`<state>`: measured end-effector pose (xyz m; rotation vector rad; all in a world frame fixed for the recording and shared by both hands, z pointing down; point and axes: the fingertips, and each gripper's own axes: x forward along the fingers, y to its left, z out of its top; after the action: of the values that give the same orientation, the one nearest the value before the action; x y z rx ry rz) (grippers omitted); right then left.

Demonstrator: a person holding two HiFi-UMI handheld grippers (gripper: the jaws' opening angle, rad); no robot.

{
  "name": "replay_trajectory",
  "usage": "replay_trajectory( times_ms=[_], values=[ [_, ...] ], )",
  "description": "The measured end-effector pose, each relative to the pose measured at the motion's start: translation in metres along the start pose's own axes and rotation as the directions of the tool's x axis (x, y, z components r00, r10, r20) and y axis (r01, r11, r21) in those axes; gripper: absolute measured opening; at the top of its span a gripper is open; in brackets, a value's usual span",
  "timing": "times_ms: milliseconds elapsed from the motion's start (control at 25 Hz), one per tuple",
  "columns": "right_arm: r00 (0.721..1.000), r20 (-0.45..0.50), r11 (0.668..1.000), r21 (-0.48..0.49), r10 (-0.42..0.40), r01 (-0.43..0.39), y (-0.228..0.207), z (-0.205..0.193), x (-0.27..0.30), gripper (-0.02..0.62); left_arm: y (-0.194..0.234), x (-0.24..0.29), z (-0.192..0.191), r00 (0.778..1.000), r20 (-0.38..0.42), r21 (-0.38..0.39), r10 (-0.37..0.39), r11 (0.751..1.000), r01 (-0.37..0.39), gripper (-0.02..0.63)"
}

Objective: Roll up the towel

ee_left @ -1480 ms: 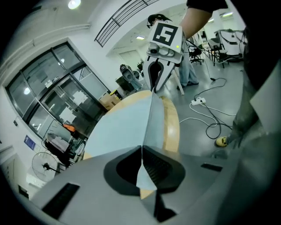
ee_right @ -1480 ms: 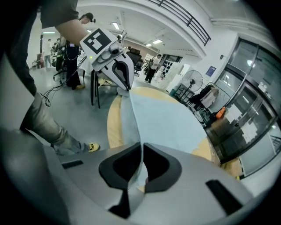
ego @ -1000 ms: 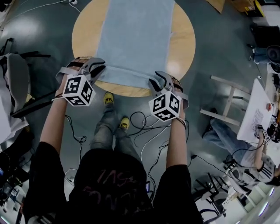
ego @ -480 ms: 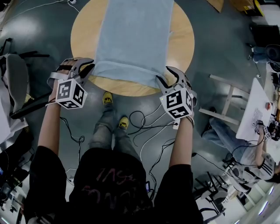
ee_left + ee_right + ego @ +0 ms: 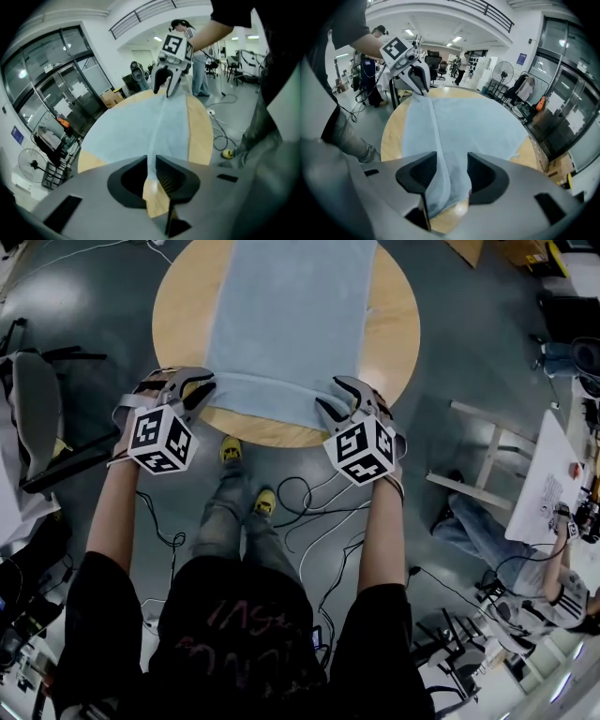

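Note:
A light blue towel (image 5: 291, 315) lies lengthwise on the round wooden table (image 5: 394, 324), its near edge turned over into a low fold. My left gripper (image 5: 194, 390) is at the fold's left end. In the left gripper view its narrow jaws (image 5: 150, 164) have just been opening slightly but still pinch the thin towel (image 5: 136, 131) ridge. My right gripper (image 5: 336, 399) is at the fold's right end. Its jaws (image 5: 452, 166) have just been opening and stand apart, with the bunched towel (image 5: 464, 126) loose between them.
The person's yellow shoes (image 5: 232, 451) and loose cables (image 5: 309, 512) are on the floor below the table's near rim. A dark chair (image 5: 37, 418) stands at the left. At the right are a wooden stool frame (image 5: 487, 456) and a white table (image 5: 548, 488).
Both grippers swung outward from the towel's near corners half a second ago and have come back in to the folded edge. The right gripper's jaws stand wider than at first.

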<state>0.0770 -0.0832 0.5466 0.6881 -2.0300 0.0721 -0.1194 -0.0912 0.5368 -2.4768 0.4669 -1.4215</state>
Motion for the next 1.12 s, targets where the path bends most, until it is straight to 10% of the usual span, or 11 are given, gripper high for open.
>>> replay_trajectory(
  times_ms=[360, 640, 1120],
  values=[
    [0.998, 0.053, 0.997, -0.077, -0.015, 0.019, 0.019, 0.013, -0.029, 0.213, 0.026, -0.006, -0.027, 0.998, -0.031, 0.028, 0.053, 0.998, -0.052, 0.015],
    [0.999, -0.048, 0.98, -0.195, 0.013, -0.022, 0.065, -0.022, -0.034, 0.224, -0.029, -0.028, 0.021, 0.997, 0.034, 0.138, -0.068, 0.988, 0.062, 0.063],
    [0.975, -0.141, 0.944, -0.259, 0.174, -0.206, 0.058, -0.05, -0.01, 0.213, -0.045, 0.017, -0.001, 0.97, -0.213, 0.231, -0.118, 0.958, 0.168, 0.161]
  ],
)
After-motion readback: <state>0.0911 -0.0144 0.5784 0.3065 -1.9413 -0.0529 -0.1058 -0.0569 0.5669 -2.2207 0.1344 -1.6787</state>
